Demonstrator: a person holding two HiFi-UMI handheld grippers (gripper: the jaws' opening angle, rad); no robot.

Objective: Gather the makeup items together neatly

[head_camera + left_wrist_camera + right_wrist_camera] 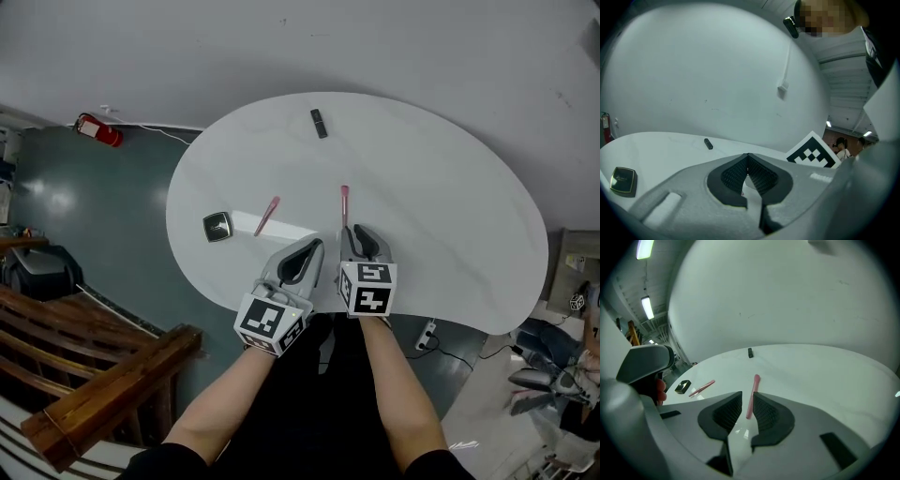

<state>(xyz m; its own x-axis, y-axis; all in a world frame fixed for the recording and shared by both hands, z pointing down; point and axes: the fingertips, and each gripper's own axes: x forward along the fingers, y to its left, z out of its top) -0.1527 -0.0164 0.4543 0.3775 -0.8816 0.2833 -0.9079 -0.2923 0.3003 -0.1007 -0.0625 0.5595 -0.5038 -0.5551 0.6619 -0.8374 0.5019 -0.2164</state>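
We see a white oval table point(441, 206) standing on a dark teal floor point(84, 216) in front of a pale grey wall point(281, 47). A red fire extinguisher point(99, 130) sits at the foot of that wall, left of the table. Wooden beams point(103, 375) are stacked at our lower left. A white power strip point(427, 335) lies on the floor by the table's near edge. A strip light point(647, 307) glows on the ceiling.

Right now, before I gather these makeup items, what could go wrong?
The thin pink stick lies flat at the open right gripper's tips; the jaws may scrape the table or flick it away. The square compact sits near the table's rim; a nudge from the shut left gripper could push it off.
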